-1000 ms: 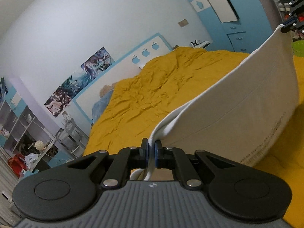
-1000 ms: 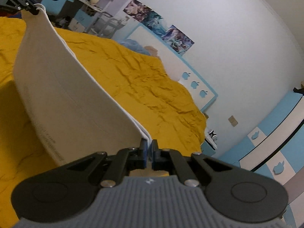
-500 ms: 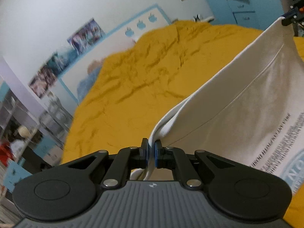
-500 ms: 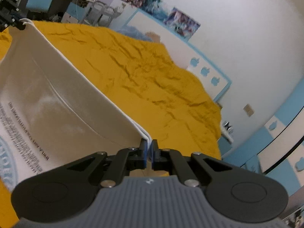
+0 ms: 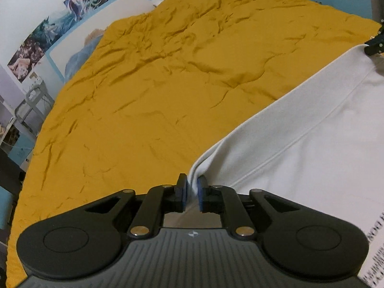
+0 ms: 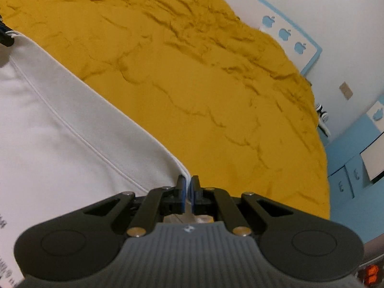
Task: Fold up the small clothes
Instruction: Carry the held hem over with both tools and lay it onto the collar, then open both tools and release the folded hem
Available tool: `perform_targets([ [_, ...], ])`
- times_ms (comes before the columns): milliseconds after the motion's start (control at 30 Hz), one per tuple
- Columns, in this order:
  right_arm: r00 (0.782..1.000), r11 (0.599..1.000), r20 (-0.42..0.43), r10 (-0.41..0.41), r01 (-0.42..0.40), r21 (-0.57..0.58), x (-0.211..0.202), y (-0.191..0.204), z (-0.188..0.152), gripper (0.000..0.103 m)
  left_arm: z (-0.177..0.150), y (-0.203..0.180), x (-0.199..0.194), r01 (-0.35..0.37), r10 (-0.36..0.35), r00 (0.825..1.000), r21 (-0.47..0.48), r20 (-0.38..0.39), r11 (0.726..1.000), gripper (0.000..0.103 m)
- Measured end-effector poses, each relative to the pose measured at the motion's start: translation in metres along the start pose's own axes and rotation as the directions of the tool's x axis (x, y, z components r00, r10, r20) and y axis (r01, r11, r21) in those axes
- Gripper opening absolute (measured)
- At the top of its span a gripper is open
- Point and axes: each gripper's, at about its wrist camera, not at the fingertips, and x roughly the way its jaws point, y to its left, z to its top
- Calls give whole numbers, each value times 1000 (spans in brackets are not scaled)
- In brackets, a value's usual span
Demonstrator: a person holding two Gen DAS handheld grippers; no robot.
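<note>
With the left hand-held gripper [image 5: 192, 193] and right hand-held gripper [image 6: 188, 192] each pinched nearly closed on a corner of the white garment [image 5: 300, 139] spread low over the yellow bed [image 5: 156, 84], uneven pulling could slip either corner, wrinkling the layout.

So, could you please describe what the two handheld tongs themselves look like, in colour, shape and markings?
Both look alike. The left tongs and right tongs have matte black linkage arms with silver pivot pins, ending in narrow black fingers faced with blue pads. Each grey ribbed body carries a small white emblem and is flanked by rounded black lobes with a circular recess. No cables or sleeves show.
</note>
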Motion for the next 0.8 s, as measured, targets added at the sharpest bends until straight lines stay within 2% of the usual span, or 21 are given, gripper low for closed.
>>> perform_targets([
  [67,1000,1000,1,-6,6,6,9,3,-1,0,-1,2,4,1,-1,1000,-15,3,1000,20],
  [133,1000,1000,6,-12,11,21,12,3,1,0,-1,4,7,-2,2,1000,-31,8,1000,32],
  [200,999,999,24,-23,22,34,5,3,1,20,-2,10,3,-19,20,1000,-60,12,998,57],
  [233,999,999,33,-32,31,36,-3,2,-3,38,-2,15,0,-24,26,999,-77,23,997,62],
  [267,999,999,39,-38,37,37,-9,1,-3,48,-2,20,-4,-26,30,999,-93,33,995,70],
  [300,999,999,36,-33,31,43,-14,-1,-3,48,-2,25,-8,-28,32,999,-104,36,994,73],
  [567,1000,987,9,15,-16,163,-82,-20,-16,48,-4,46,-66,-66,70,997,-122,28,990,74],
  [667,998,970,-1,57,-55,235,-115,-25,-26,48,-10,60,-90,-18,23,1000,-209,20,978,74],
  [800,988,927,-30,151,-131,351,-158,-26,-51,49,-33,67,-124,62,-57,998,-306,25,950,75],
])
